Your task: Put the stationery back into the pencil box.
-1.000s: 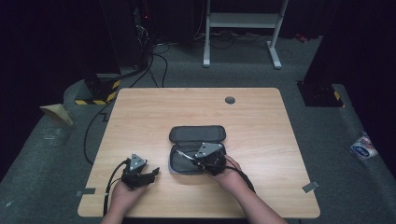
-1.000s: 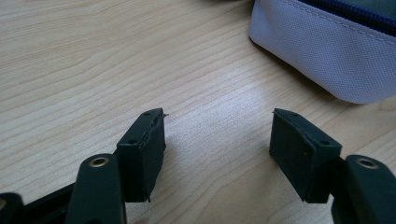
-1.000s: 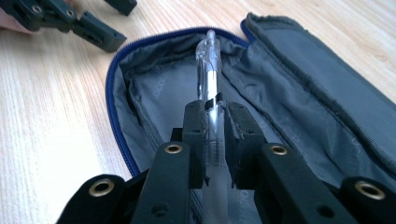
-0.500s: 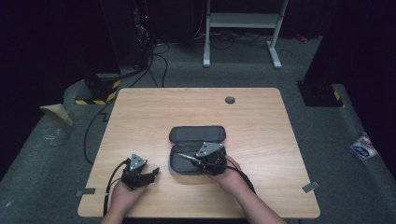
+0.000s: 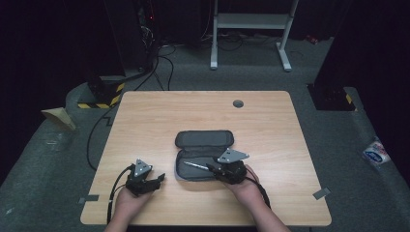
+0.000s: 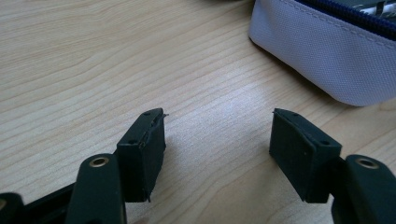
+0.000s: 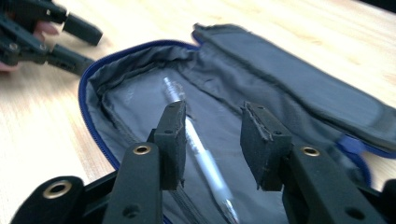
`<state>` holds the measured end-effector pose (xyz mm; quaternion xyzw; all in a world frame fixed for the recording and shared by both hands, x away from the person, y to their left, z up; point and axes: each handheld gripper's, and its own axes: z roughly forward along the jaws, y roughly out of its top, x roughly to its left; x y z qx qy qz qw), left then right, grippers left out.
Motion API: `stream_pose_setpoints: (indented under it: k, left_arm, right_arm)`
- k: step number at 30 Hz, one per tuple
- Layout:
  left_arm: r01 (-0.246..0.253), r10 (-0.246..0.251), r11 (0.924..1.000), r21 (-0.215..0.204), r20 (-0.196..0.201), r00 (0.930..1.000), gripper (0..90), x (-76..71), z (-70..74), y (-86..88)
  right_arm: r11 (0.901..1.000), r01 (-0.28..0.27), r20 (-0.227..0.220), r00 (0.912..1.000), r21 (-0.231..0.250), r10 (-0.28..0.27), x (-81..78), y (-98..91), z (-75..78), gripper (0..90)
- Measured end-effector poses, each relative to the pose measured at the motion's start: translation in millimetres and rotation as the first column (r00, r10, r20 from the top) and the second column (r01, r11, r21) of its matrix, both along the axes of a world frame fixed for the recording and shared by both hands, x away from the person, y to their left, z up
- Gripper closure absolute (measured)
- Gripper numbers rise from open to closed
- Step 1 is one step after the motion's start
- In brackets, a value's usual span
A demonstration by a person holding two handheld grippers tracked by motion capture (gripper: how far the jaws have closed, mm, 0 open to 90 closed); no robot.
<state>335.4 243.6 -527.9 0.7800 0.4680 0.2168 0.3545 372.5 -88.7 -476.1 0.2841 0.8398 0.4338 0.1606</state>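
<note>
A wooden table (image 5: 159,121) holds an open pencil case (image 5: 203,140) near its middle. The case lies flat with its lid folded back, away from the person. A clear pen (image 7: 201,154) lies inside it on the grey lining.

The right claw (image 7: 211,140) hangs just over the open case. Its jaws are partly open, and the pen lies between them, lower down; the jaws hold nothing. I cannot tell if one jaw touches the pen.

The left claw (image 6: 217,140) rests low over bare wood, left of the case. Its jaws are wide and hold nothing. The case's side (image 6: 322,51) is near it.

A small dark round hole (image 5: 238,103) sits near the far edge of the table. Black cables (image 5: 159,58) lie on the grey floor behind, beside a white metal stand (image 5: 251,21)
</note>
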Motion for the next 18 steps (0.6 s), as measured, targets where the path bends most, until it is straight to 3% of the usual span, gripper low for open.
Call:
stream_pose_setpoints:
  k: [5, 11, 18]
  left_arm:
    - [0.0, 0.0, 1.0, 0.004, 0.001, 1.0, 35.9, 0.0, 0.1, 0.1]
    - [-0.004, 0.004, 1.0, 0.002, -0.001, 1.0, 35.9, -0.1, 0.1, -0.2]
    - [-0.005, 0.005, 1.0, 0.003, 0.0, 1.0, 35.9, -0.1, 0.1, -0.3]
  right_arm:
    - [0.9985, 0.054, 0.038, 0.9978, 0.01, -0.054, -0.7, -18.6, 3.9, 54.2]
    - [0.991, 0.127, 0.038, 0.991, 0.042, -0.128, -0.4, -46.8, 5.6, 52.5]
    - [0.9684, 0.24, 0.033, 0.9696, 0.07, -0.242, 0.4, -86.5, 4.7, 49.2]
